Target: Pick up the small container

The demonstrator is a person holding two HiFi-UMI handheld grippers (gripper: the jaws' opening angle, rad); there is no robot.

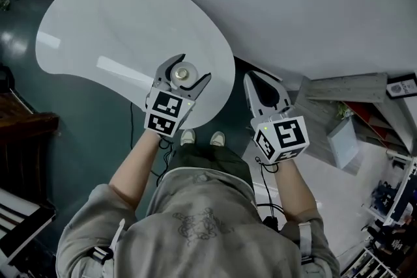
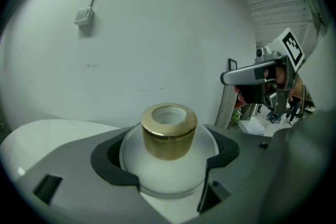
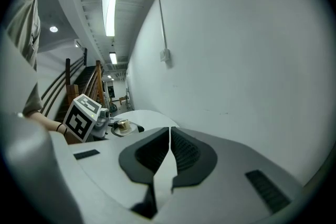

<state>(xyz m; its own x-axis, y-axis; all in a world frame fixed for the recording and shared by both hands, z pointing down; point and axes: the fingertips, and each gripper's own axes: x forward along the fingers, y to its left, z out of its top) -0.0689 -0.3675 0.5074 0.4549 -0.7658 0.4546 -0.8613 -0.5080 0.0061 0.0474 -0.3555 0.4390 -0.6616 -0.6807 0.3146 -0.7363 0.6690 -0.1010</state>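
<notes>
The small container (image 2: 168, 157) is a round frosted white jar with a gold collar at its open neck. My left gripper (image 2: 170, 165) is shut on the small container, its jaws pressing the round body from both sides. In the head view the small container (image 1: 182, 74) shows between the left gripper's (image 1: 183, 77) jaws over the white table's (image 1: 98, 29) near right edge. My right gripper (image 1: 262, 89) hangs to the right, beyond the table edge, jaws shut with nothing between them. The right gripper (image 3: 169, 148) view shows its pads touching, with the small container (image 3: 122, 125) far off at the left.
A white wall (image 1: 313, 3) runs behind the kidney-shaped table. A dark wooden piece (image 1: 26, 140) stands at the left. Pale boards and clutter (image 1: 365, 114) lie on the floor at the right. The person's shoes (image 1: 202, 138) show below the table edge.
</notes>
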